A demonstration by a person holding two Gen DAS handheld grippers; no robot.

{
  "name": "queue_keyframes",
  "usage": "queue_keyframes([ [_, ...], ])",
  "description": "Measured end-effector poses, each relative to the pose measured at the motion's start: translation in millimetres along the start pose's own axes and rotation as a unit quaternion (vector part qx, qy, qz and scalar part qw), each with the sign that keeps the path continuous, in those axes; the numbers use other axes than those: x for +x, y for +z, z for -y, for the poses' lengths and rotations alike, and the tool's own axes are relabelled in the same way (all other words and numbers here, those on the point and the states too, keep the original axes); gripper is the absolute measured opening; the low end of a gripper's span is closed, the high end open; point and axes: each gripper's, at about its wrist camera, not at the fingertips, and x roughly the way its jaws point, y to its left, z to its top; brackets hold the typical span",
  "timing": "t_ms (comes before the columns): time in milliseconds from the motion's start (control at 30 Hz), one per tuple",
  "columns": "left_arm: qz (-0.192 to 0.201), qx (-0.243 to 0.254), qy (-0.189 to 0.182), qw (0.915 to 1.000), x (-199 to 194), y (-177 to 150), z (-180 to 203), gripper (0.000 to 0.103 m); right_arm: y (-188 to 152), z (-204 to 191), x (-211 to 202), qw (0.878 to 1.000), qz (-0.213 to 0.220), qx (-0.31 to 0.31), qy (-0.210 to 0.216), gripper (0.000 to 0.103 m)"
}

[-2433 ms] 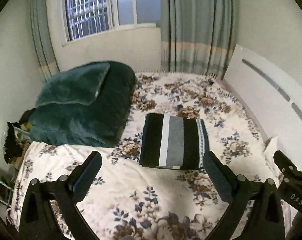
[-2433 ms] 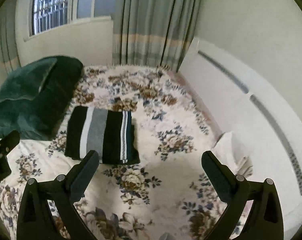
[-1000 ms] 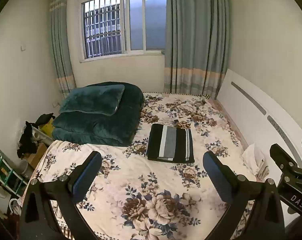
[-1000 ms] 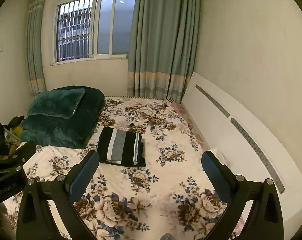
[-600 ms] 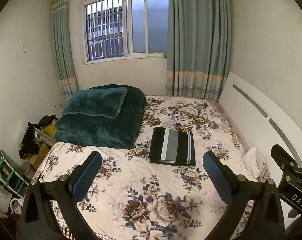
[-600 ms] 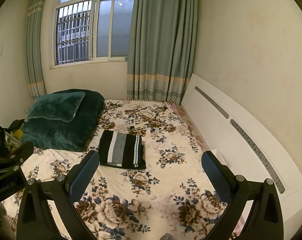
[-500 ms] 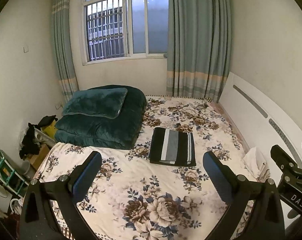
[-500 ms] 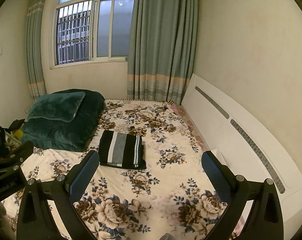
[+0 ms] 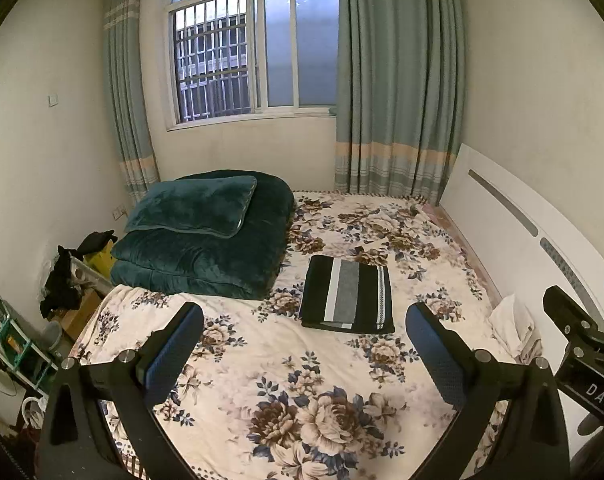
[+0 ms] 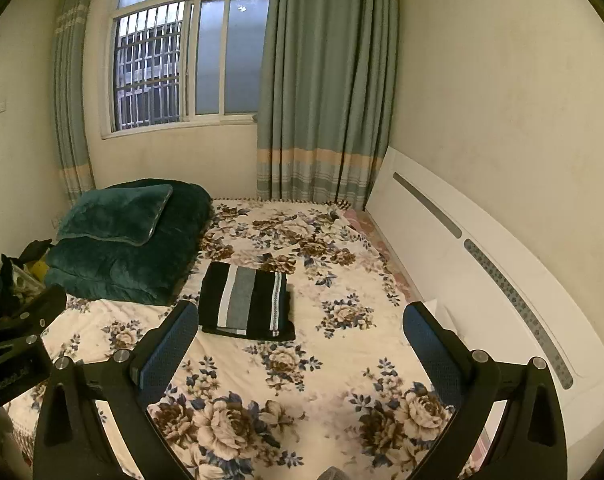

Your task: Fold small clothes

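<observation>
bed (image 9: 261, 364) fills most of both views, covered by a floral sheet; white headboard (image 9: 514, 232) runs along its right side. the flat sheet area is presumably used as the folding surface.

green quilt (image 9: 205, 256) is stacked at the far-left corner of the bed with a green pillow (image 9: 193, 206) on top, likely parked there so the middle is kept free for folding.

striped garment (image 9: 348, 299) is seen folded into a neat rectangle, lying flat near the middle of the bed, just beside the quilt's right edge but not touching it as far as can be told. edges look squared, no loose sleeves are visible. the fold is judged done.

a white cloth (image 9: 516, 328) is bunched at the right edge of the bed against the headboard, well apart from the garment. whether it is the next item cannot be told.

left tool (image 9: 304, 340) is held high and back from the bed, fingers spread wide, nothing between them. right tool (image 10: 299, 338) is the same: fingers apart, empty, well above the sheet. both are pointed toward the garment without contact, which is read as a stand-off pose after release or before the next pick.

clutter (image 9: 67, 276) is noted on the floor left of the bed; not relevant.
</observation>
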Motion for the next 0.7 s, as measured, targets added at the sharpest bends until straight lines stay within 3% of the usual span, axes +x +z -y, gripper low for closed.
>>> queue_keyframes([
  [700, 0.002, -0.002, 0.004, 1.0, 2.1, 3.8, -1.0, 0.103, 4.9, -4.7, 3.2, 1.0, -0.001, 0.0, 0.008, 0.103],
])
